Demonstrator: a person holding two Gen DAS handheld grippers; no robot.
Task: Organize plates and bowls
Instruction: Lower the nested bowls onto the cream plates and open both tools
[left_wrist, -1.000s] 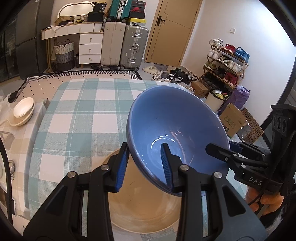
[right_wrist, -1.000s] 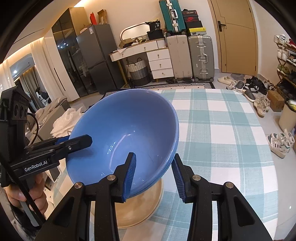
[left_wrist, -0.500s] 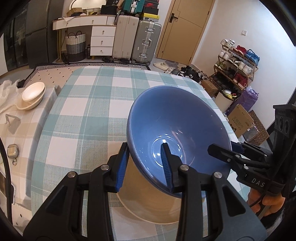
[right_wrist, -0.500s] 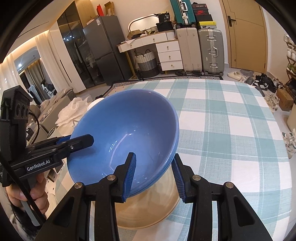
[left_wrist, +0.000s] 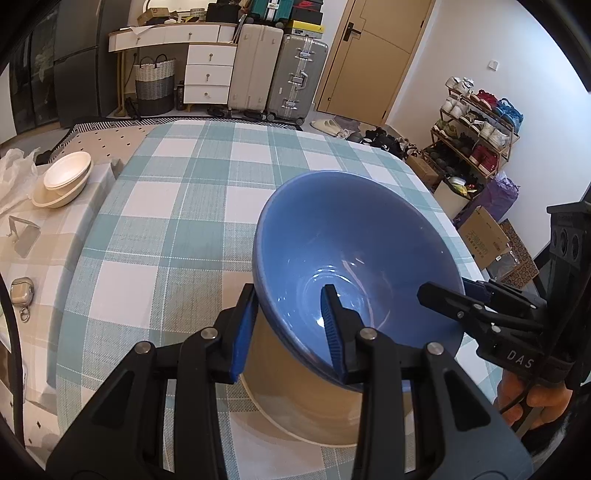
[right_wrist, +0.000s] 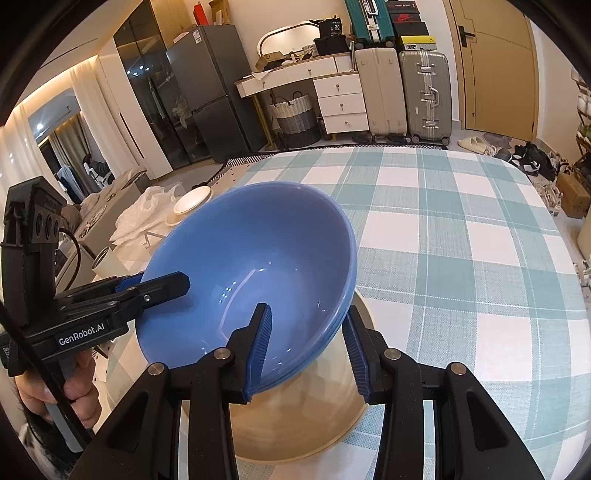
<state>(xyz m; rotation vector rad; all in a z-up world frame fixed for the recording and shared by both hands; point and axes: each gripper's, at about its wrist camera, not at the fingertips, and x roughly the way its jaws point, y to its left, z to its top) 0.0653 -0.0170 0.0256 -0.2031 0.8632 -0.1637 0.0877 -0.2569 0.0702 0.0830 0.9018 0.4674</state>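
Note:
A large blue bowl (left_wrist: 354, 243) (right_wrist: 251, 251) hangs just over a wide beige dish (left_wrist: 303, 413) (right_wrist: 295, 424) lying on the checked tablecloth. My left gripper (left_wrist: 290, 299) is shut on the bowl's near rim, one pad inside and one outside. From the opposite side my right gripper (right_wrist: 306, 314) is shut on the rim in the same way. Each gripper shows in the other's view: the right gripper (left_wrist: 436, 293) at the right, the left gripper (right_wrist: 173, 286) at the left. Whether the bowl touches the dish is hidden.
Stacked cream bowls (left_wrist: 66, 177) (right_wrist: 192, 199) sit on a side table to the left, beside a white plastic bag (right_wrist: 147, 206). A small earbud case (left_wrist: 22, 291) lies nearer. The checked table (right_wrist: 461, 240) stretches ahead; suitcases, drawers and a shoe rack stand far behind.
Both grippers have sunk with the blue bowl toward the beige dish, and the tabletop looks closer. The grips on the rim are unchanged.

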